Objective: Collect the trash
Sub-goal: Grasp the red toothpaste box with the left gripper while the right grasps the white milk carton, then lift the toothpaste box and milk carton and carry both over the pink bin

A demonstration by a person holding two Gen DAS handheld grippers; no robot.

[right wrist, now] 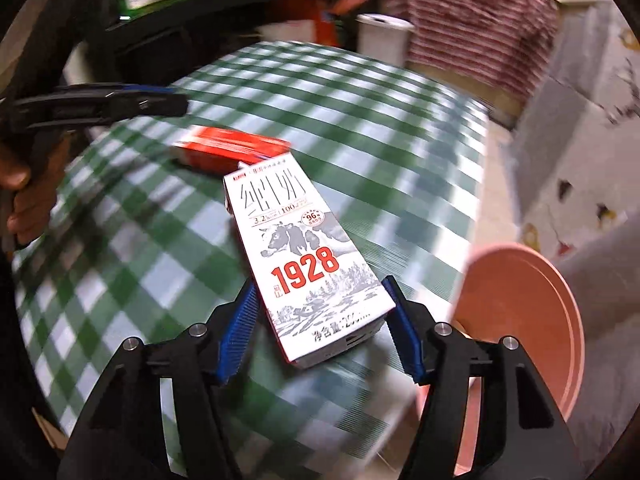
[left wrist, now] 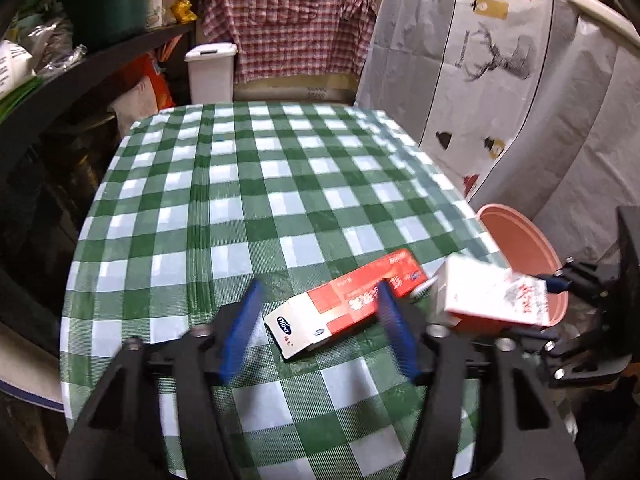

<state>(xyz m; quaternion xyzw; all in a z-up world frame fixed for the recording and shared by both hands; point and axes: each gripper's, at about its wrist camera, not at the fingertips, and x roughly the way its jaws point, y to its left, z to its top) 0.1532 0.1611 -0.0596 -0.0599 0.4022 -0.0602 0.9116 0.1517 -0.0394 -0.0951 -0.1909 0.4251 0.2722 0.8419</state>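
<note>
Right wrist view puts the milk carton (right wrist: pixel 304 256) front and centre: a white box printed with a cow, a snowy village and a big red "1928", lying slanted between the blue pads of the right gripper (right wrist: pixel 320 328). Both pads sit against the carton's lower sides, so this gripper is clamped on it, and the carton appears lifted over the near right part of the table rather than resting flat, though the blur makes that hard to confirm. Just behind its top end lies a red and white box (right wrist: pixel 232 148), flat on the green checked tablecloth (right wrist: pixel 120 240). Left wrist view shows that same red and white box (left wrist: pixel 340 304) lying aslant with its open white end towards the camera; the left gripper (left wrist: pixel 318 328) stands wide, its right pad crossing in front of the box and its left pad clear of it over bare cloth, with nothing pinched. The carton (left wrist: pixel 492 296) hangs blurred just right of the box, beside a pink bin (left wrist: pixel 520 248) that stands off the table's right edge. Beyond the table are a white lidded bin (left wrist: pixel 210 72), a red checked shirt (left wrist: pixel 288 20) hung up, and a pale printed sheet (left wrist: pixel 500 92) on the right.
</note>
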